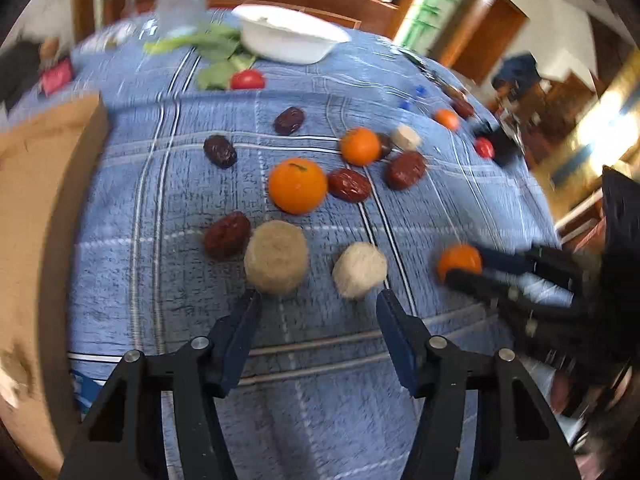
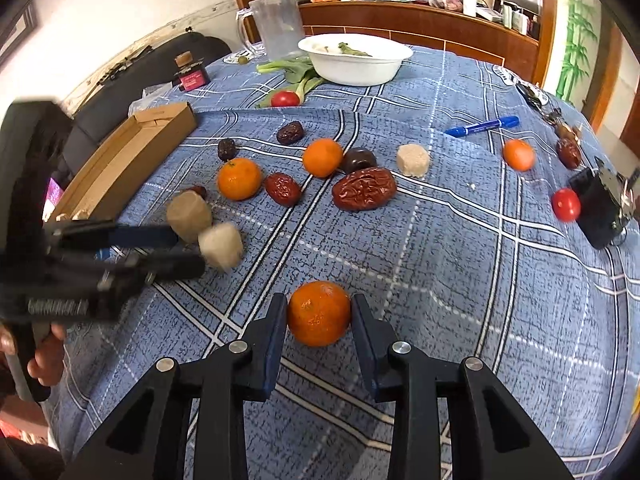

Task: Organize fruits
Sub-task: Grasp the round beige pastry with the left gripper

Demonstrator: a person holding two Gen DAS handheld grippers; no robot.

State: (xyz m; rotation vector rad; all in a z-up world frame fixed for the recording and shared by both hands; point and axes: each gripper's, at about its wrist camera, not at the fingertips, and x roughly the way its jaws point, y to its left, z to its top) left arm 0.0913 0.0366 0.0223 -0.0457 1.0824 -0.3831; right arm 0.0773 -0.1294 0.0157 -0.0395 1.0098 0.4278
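Bright daylight throughout, with blown-out glare at 3 o'clock in the left wrist view. That view is motion-blurred, worst toward the rim; the right wrist view is sharp save the blurred left tongs (image 2: 192, 250) at 9 o'clock. Fisheye bows the counter (image 2: 460, 264); corners vignette black.

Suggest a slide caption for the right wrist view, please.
Right gripper closed on a tangerine above the blue plaid tablecloth.

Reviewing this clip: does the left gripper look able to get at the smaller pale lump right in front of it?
Probably yes. The left tongs are open and empty, and the smaller pale lump lies just beyond their tips on bare tablecloth. Nothing sits between them; the larger lump is beside it, apart. The right tongs, shut on an orange, stay off to the side.
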